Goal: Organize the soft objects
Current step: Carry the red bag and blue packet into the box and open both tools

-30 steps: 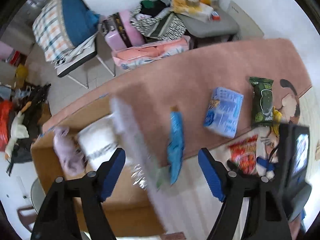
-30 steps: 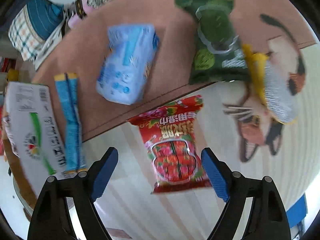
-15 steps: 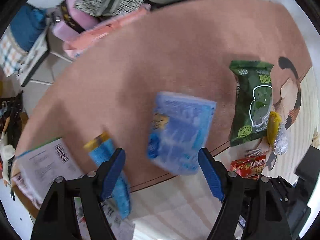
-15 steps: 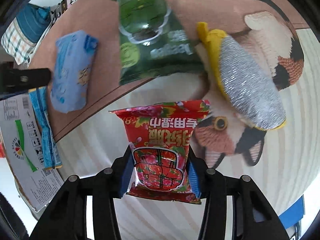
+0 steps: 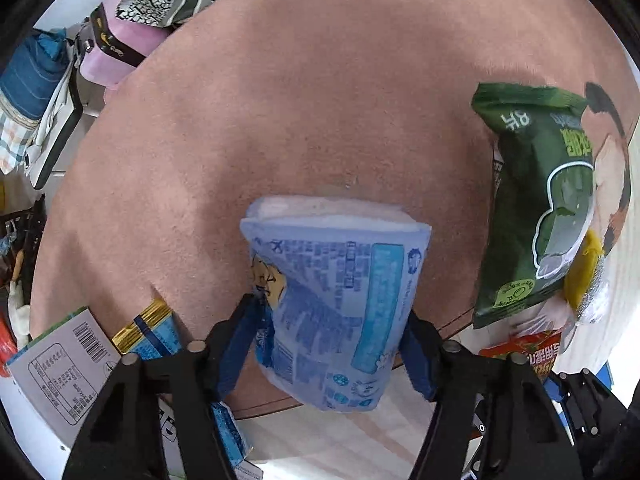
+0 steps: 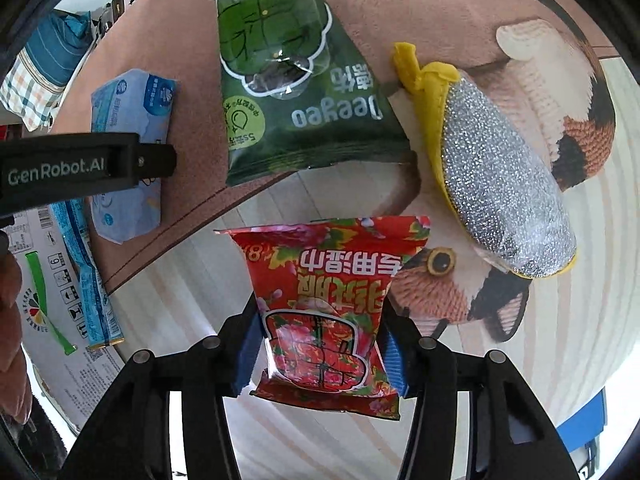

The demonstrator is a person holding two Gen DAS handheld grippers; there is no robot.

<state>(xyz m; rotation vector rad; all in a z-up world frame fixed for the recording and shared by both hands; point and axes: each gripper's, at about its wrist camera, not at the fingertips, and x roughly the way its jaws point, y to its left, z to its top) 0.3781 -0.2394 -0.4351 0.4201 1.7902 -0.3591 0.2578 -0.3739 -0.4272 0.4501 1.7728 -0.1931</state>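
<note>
My left gripper [image 5: 332,344] is shut on a light blue tissue pack [image 5: 336,304] on the pink part of the rug [image 5: 280,100]. The pack also shows in the right wrist view [image 6: 128,132], half hidden by the left gripper's black body. My right gripper [image 6: 320,348] is shut on a red wet-wipe pack [image 6: 324,312] on the striped part of the rug. A green wipe pack [image 6: 288,76] lies beyond it and also shows in the left wrist view [image 5: 536,208]. A silver and yellow sponge [image 6: 496,184] lies to the right.
A cardboard box flap [image 5: 52,368] and a thin blue sachet [image 6: 86,276] lie at the left. Chairs piled with clothes and a pink case [image 5: 116,48] stand beyond the rug. The rug has a cat picture [image 6: 560,92] at the right.
My left gripper swung from the box to the blue tissue pack and closed on it. My right gripper moved onto the red pack and closed on it.
</note>
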